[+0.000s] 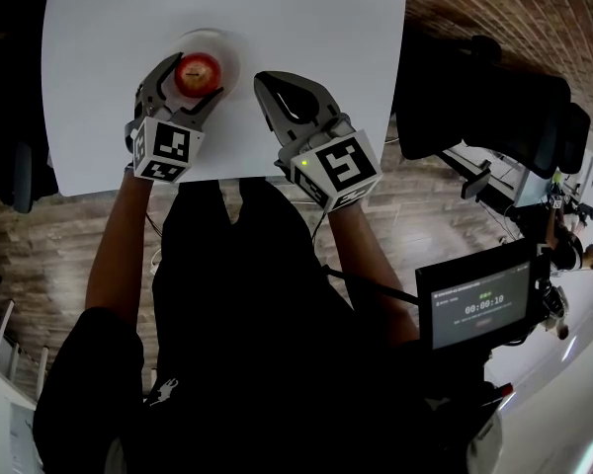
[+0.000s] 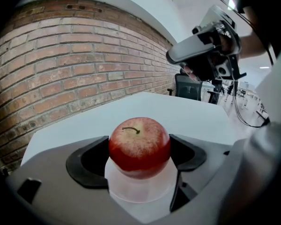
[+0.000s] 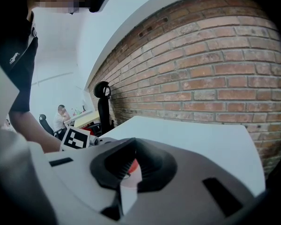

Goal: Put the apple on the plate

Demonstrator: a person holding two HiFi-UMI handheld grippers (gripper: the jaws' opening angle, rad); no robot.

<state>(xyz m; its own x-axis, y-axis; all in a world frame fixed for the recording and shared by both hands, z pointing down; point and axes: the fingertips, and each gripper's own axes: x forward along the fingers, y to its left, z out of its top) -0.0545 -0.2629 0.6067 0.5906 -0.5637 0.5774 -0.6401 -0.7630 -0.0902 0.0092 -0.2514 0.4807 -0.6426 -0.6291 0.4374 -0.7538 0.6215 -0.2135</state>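
Left gripper (image 1: 196,77), upper left of the head view, is clamped on the apple (image 2: 139,144): both pads bear on its flanks, stem up. The apple sits directly over the white plate (image 1: 229,55), whose rim shows beyond and to the right of the fruit. From its own view the plate lies right under the apple; whether the fruit already rests on it or hangs just above, I cannot tell. Round fruit, no long axis to mind. Right gripper (image 1: 263,80) has its jaws together and empty, just right of the plate on the white table (image 1: 326,28), the farther of the two. Judgement: what remains is straight down, then release.
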